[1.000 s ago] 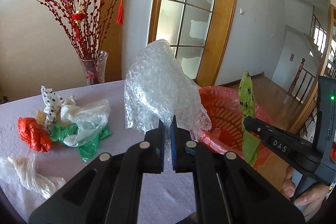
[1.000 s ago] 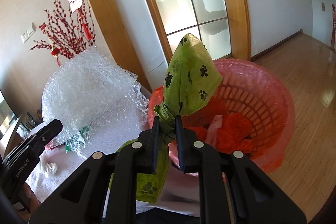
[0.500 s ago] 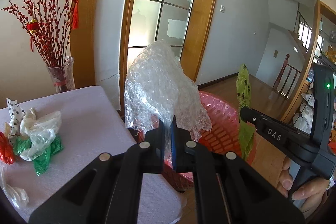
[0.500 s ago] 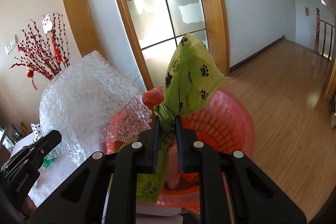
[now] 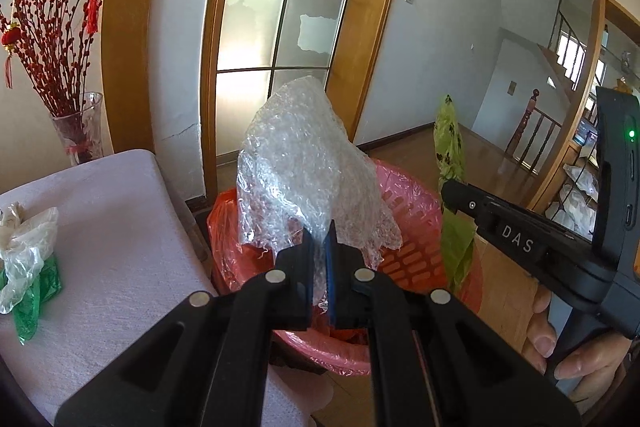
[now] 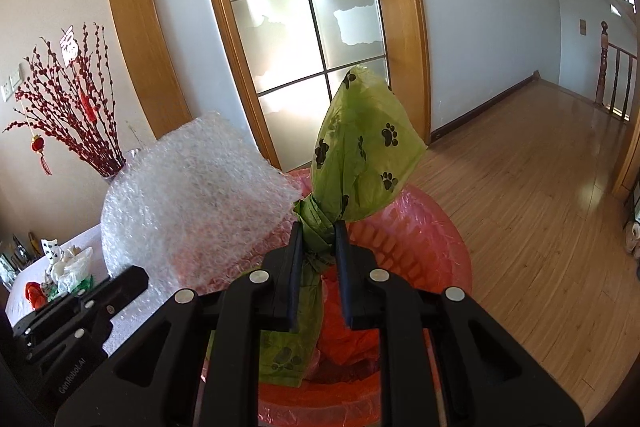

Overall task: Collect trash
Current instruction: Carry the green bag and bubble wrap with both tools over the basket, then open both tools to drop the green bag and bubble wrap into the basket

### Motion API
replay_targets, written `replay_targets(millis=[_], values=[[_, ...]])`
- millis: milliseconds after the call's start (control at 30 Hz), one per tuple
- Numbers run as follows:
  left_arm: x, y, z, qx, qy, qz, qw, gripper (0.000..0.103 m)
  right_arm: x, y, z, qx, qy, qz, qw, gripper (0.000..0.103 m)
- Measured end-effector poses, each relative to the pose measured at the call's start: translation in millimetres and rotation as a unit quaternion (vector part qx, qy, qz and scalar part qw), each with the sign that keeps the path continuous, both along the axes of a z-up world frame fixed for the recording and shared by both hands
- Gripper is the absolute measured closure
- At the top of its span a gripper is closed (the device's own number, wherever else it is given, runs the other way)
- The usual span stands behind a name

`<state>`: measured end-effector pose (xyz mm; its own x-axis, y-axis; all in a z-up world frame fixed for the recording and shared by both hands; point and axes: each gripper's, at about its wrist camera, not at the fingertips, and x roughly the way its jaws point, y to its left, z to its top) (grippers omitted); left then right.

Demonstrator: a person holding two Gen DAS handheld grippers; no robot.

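Observation:
My left gripper (image 5: 320,239) is shut on a crumpled sheet of clear bubble wrap (image 5: 304,167) and holds it over the red-lined pink basket (image 5: 416,195). My right gripper (image 6: 318,233) is shut on a knotted green paw-print bag (image 6: 364,147), also above the basket (image 6: 432,227); its jaws stand slightly wider than before. The bubble wrap (image 6: 192,195) and the left gripper body show at the left of the right wrist view. The green bag (image 5: 450,143) shows at the right of the left wrist view.
A cloth-covered table (image 5: 104,235) at the left holds clear and green plastic bags (image 5: 28,255) and a glass vase of red branches (image 5: 76,131). More trash (image 6: 60,275) lies on it. A glass door (image 5: 280,27) and wooden floor (image 6: 540,187) lie beyond.
Both grippers have swung from the table to above the basket with their loads. The right jaws have widened slightly around the green bag's knot.

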<state>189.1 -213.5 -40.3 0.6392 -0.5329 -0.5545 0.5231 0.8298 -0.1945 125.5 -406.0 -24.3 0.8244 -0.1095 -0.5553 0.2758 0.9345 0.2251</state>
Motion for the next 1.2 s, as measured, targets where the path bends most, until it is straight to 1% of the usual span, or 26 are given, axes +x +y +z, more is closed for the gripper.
replay_targets(millis=[33, 100, 167, 233, 300, 367, 400, 433, 467, 633, 767, 933, 1067, 1200], values=[[2, 0, -3, -0.002, 0.006, 0.0, 1.0, 0.095, 1, 0, -1, 0.006, 0.0, 0.0, 1.0, 0.082], [5, 0, -5, -0.006, 0.015, 0.003, 0.9999, 0.091, 0, -2, -3, 0.016, 0.001, -0.002, 1.0, 0.079], [8, 3, -9, -0.005, 0.022, 0.006, 0.9997, 0.081, -1, -4, -6, 0.022, 0.002, -0.006, 1.0, 0.076], [10, 6, -11, -0.007, 0.025, 0.012, 0.9996, 0.076, -3, -4, -8, 0.024, 0.003, -0.01, 1.0, 0.071], [10, 9, -12, -0.007, 0.028, 0.016, 0.9995, 0.073, -6, -3, -10, 0.027, 0.004, -0.011, 1.0, 0.066], [9, 15, -12, -0.004, 0.028, 0.023, 0.9993, 0.069, -10, -2, -11, 0.03, 0.003, -0.012, 0.999, 0.056], [7, 18, -11, -0.003, 0.026, 0.027, 0.9993, 0.067, -12, -2, -12, 0.031, 0.002, -0.014, 0.999, 0.052], [4, 23, -10, -0.001, 0.022, 0.033, 0.9992, 0.062, -14, -1, -12, 0.031, 0.001, -0.017, 0.999, 0.048], [2, 26, -9, 0.002, 0.018, 0.038, 0.9991, 0.058, -16, 0, -12, 0.03, 0.0, -0.019, 0.999, 0.047], [-14, 47, -4, 0.035, -0.002, 0.066, 0.9972, 0.052, -20, 14, -11, 0.031, 0.0, -0.014, 0.999, 0.044], [-28, 70, -2, 0.055, -0.01, 0.088, 0.9945, 0.051, -21, 33, -7, 0.016, 0.0, 0.009, 1.0, 0.044], [-42, 110, 1, 0.068, -0.008, 0.125, 0.9897, 0.049, -22, 62, -2, 0.013, -0.003, 0.047, 0.999, 0.044], [-51, 151, 3, 0.077, -0.009, 0.173, 0.9819, 0.046, -21, 91, -4, 0.012, 0.0, 0.083, 0.996, 0.044], [-62, 199, 5, 0.092, -0.018, 0.23, 0.9685, 0.042, -19, 126, -7, 0.006, 0.006, 0.125, 0.992, 0.044]])
